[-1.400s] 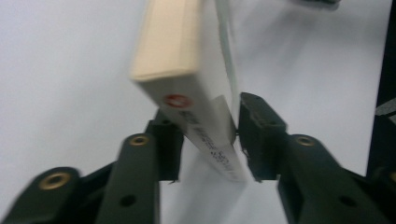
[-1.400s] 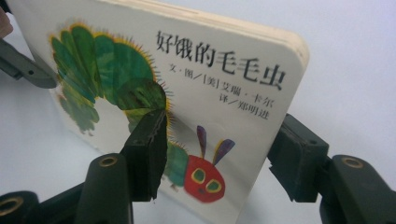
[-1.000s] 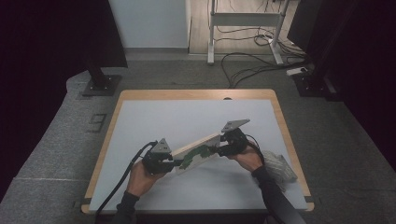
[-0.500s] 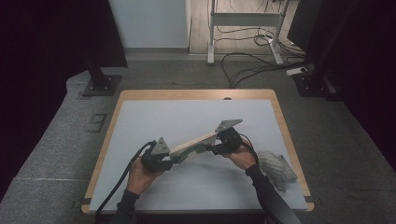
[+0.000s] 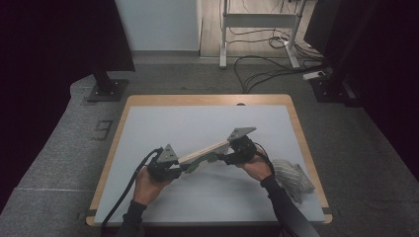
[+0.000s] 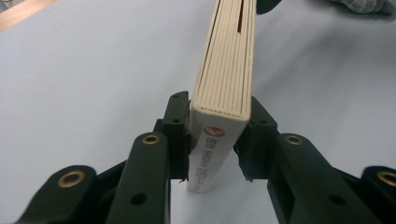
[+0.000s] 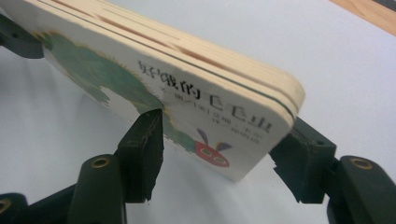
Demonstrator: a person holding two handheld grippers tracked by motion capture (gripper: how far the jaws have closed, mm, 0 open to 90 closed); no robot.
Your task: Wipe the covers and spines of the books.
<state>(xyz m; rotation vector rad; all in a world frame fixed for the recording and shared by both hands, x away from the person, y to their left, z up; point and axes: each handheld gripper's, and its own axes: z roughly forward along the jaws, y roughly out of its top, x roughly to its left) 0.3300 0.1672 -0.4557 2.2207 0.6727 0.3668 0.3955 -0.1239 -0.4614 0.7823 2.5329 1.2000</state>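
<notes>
Now board book (image 5: 203, 151) spans both tongs — left (image 5: 184, 167) clamped, right (image 5: 223, 157) loosening.

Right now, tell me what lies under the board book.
Under the board book, held above the table by the left gripper and right gripper, only bare white surface shows; its own shadow hides some.

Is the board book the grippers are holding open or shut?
Shut. In the left gripper view the board book shows its thick pages stacked tight, both covers parallel, no spread.
</notes>
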